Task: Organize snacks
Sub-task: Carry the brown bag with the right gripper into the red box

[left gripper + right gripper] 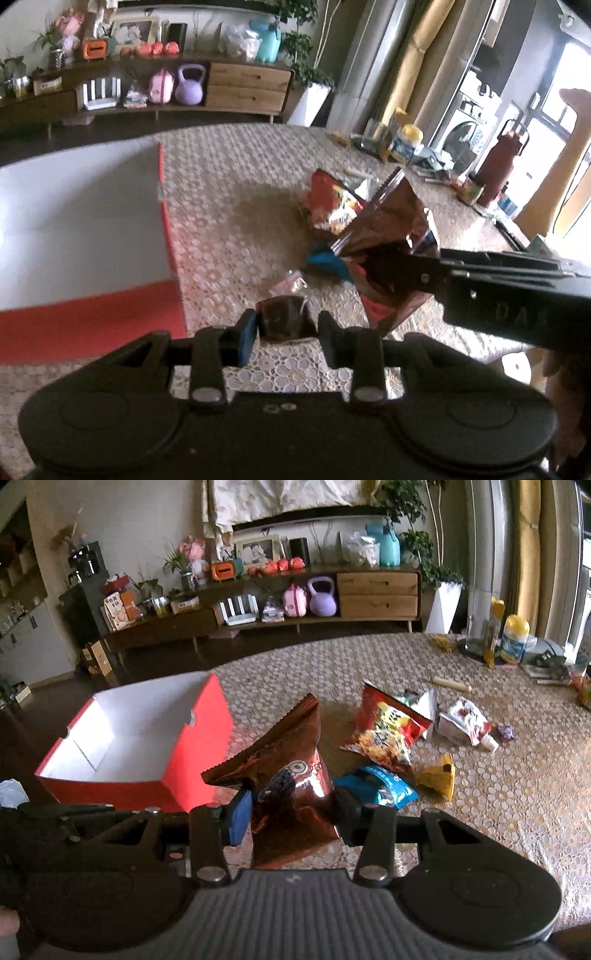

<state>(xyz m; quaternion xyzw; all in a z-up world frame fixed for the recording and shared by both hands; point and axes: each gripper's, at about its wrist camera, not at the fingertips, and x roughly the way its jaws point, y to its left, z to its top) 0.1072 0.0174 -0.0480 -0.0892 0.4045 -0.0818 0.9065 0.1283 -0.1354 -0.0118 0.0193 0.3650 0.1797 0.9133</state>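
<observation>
In the left wrist view my left gripper (286, 330) is shut on a small dark brown packet (284, 317), held above the lace tablecloth. My right gripper (391, 273) reaches in from the right of that view, shut on a shiny red-brown chip bag (388, 218). The right wrist view shows the same bag (291, 775) pinched between the right gripper's (293, 810) pads and lifted off the table. An open red box (136, 738) with a white inside stands just left of the bag; in the left wrist view that box (74, 221) is at the left.
Loose snacks lie on the table beyond the bag: a red-yellow bag (388, 727), a blue packet (380, 786), a yellow packet (439, 775), a white packet (465, 722). Bottles and a wipes tub (513, 638) crowd the far right. A sideboard (332, 598) stands behind the table.
</observation>
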